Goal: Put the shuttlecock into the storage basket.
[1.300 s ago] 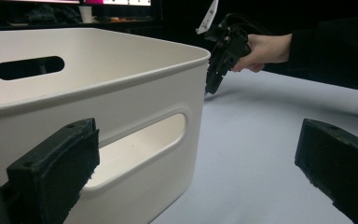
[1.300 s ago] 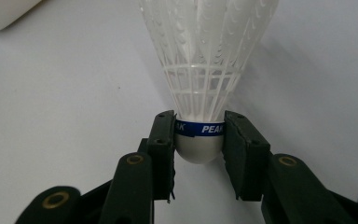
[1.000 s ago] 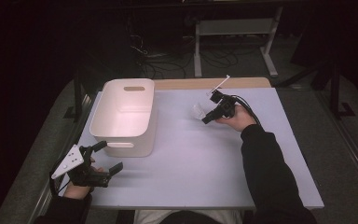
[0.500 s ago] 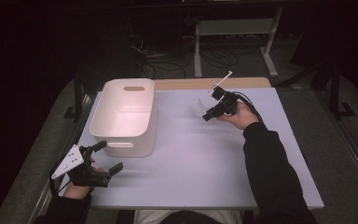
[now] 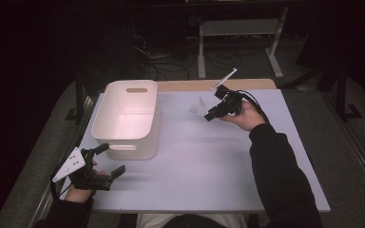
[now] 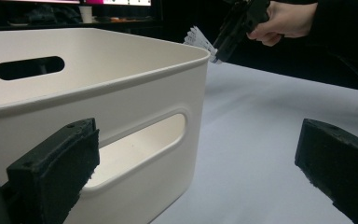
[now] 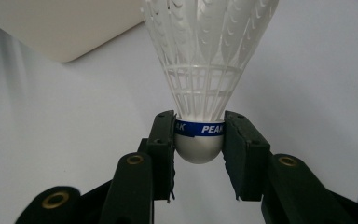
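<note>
Two tongs | right (image 7: 199,140) clamps shuttlecock (image 7: 205,60) | left (image 6: 205,172) apart beside bin (image 5: 126,116)

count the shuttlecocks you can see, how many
1. The white shuttlecock is clamped by its cork base between the jaws of the right gripper, above the table right of the white bin. The bin's visible inside looks empty; its near corner is hidden.

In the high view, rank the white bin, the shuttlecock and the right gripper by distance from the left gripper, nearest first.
Measured from the left gripper:
1. White bin, just ahead of it at the table's left side.
2. Shuttlecock, lifted over the far middle of the table.
3. Right gripper, right behind the shuttlecock, clamped on its base.
</note>
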Action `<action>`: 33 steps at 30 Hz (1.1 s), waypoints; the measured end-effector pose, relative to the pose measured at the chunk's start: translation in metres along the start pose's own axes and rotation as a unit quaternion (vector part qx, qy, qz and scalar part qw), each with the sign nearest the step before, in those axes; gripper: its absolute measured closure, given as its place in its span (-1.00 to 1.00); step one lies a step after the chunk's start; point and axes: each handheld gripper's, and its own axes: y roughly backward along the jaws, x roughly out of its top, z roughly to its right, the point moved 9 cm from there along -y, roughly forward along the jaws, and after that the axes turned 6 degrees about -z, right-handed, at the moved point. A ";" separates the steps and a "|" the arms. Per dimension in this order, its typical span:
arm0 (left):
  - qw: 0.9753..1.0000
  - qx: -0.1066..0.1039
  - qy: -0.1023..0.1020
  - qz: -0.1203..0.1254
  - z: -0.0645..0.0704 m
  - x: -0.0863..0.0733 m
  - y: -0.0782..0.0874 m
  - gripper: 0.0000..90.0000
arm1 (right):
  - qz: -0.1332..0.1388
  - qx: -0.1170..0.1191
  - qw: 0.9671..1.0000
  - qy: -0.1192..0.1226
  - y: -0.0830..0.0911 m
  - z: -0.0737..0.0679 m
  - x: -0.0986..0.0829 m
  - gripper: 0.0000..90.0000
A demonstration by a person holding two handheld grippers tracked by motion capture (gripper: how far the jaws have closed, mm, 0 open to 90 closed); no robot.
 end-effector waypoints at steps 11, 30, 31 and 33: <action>1.000 0.001 0.000 0.000 0.000 0.000 0.000 -1.00 | 0.000 -0.004 1.000 0.011 0.009 -0.011 0.006 0.42; 1.000 0.001 -0.001 0.000 0.000 0.000 0.000 -1.00 | -0.004 -0.014 1.000 0.021 0.022 -0.021 0.017 0.42; 1.000 0.001 -0.001 0.000 0.000 0.000 0.000 -1.00 | -0.004 -0.014 1.000 0.021 0.022 -0.021 0.017 0.42; 1.000 0.001 0.000 0.000 0.000 0.000 0.000 -1.00 | -0.002 -0.014 1.000 0.020 0.023 -0.022 0.018 0.42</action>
